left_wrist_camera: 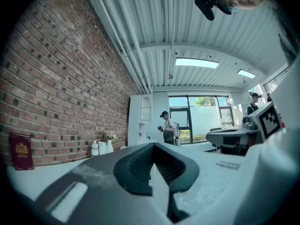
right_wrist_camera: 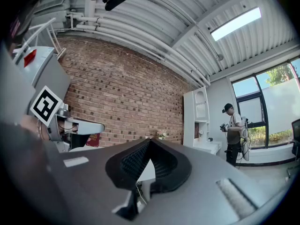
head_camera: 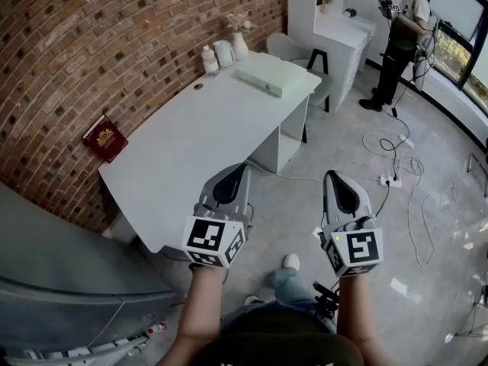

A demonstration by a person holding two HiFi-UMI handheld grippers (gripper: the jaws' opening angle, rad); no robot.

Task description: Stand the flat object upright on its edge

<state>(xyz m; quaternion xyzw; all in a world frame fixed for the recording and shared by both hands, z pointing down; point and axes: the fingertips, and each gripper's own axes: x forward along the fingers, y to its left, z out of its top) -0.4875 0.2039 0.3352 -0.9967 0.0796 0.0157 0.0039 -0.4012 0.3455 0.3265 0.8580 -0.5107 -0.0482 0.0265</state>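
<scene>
Maroon booklet (head_camera: 105, 137) leans tall-side-up against the brick wall (head_camera: 91, 44) at the bench's (head_camera: 198, 136) left, ahead-left of us. Our left hand-held gripper (head_camera: 244, 168) is nearer than the right hand-held gripper (head_camera: 330, 175); both are clenched, empty.

The person holds both arms out in front, side by side. The left gripper (head_camera: 242, 168) and the right gripper (head_camera: 332, 175) point forward and level, a little apart from each other. Each one has its jaws closed tight, tip against tip, with nothing between them. The bare left arm (head_camera: 200, 315) runs up to the left cube (head_camera: 214, 241), and the bare right arm (head_camera: 357, 315) runs up to the right cube (head_camera: 357, 252).
</scene>
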